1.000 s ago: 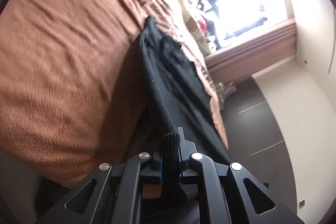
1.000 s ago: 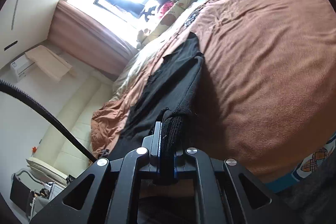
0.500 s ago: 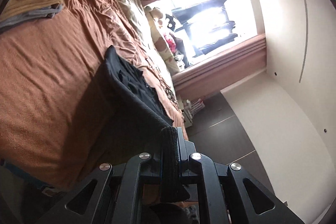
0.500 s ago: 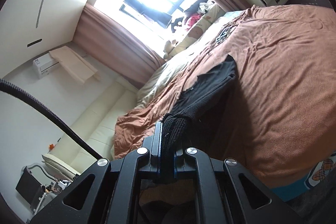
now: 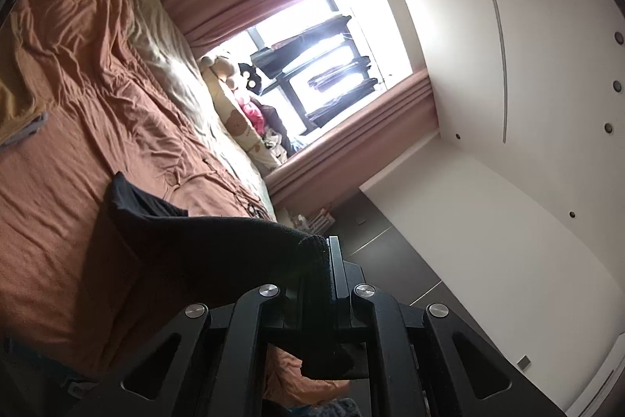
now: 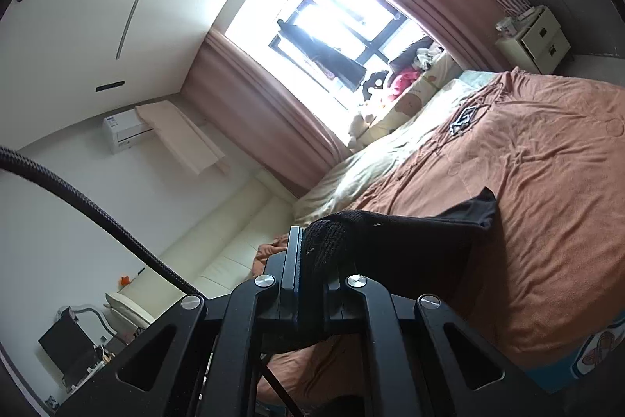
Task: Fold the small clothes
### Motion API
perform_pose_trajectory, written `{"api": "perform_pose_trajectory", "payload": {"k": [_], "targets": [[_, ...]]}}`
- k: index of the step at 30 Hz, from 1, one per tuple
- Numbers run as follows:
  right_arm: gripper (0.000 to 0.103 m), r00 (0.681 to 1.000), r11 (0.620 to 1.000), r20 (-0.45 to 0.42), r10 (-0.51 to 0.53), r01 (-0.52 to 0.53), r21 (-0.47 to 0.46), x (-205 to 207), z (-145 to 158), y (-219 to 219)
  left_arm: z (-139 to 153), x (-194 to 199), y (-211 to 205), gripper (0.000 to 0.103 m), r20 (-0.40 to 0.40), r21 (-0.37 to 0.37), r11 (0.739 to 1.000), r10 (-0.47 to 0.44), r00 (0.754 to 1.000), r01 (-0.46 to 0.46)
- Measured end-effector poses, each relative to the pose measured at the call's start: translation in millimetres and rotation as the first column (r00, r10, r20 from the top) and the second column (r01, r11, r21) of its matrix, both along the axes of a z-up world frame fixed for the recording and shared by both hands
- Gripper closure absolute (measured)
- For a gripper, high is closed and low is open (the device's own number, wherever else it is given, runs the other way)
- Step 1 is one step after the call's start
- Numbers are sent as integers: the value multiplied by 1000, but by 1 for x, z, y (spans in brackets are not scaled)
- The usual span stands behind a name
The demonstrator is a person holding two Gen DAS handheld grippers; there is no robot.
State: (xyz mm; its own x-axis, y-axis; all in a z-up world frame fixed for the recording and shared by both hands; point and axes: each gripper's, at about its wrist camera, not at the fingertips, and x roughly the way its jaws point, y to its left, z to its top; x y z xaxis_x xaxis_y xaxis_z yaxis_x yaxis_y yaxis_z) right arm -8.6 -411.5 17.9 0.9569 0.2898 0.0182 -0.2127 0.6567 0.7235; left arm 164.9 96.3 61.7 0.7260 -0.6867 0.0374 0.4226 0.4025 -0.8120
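The left tongs (image 5: 316,284) pinch one ribbed corner of the black garment (image 5: 203,245), and the right tongs (image 6: 312,276) pinch the other. The cloth hangs between them, lifted above the bed (image 6: 554,221) near its front edge (far corner trailing toward the bedspread). No fold shows yet; judging by this, all the folding remains.

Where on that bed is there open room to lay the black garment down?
The widest bare patch is the brown bedspread past the black garment, before the bedside cabinet. It is crowded by the window: pillows and stuffed toys line that edge.
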Motion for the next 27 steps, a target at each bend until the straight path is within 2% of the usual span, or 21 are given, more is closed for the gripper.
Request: {"api": "perform_pose_trajectory", "payload": {"k": [5,12,18,27], "targets": [[99,999,1000,48,5,-5,-15,-16,1,1,28,-21,2,94,63,4,1000,1,998,-2],[99,1000,1000,31,0,1,-18,5,-31,-8,32,-22,-2,94,71,26,1000,-6,997,4],[99,1000,1000,-22,-16,15,-12,34,-47,-13,6,9,-5,94,22,57,998,-2,1000,1],[99,987,999,-162,-24,19,-30,127,-68,-21,-54,74,-11,94,-103,75,997,2,995,6]]}}
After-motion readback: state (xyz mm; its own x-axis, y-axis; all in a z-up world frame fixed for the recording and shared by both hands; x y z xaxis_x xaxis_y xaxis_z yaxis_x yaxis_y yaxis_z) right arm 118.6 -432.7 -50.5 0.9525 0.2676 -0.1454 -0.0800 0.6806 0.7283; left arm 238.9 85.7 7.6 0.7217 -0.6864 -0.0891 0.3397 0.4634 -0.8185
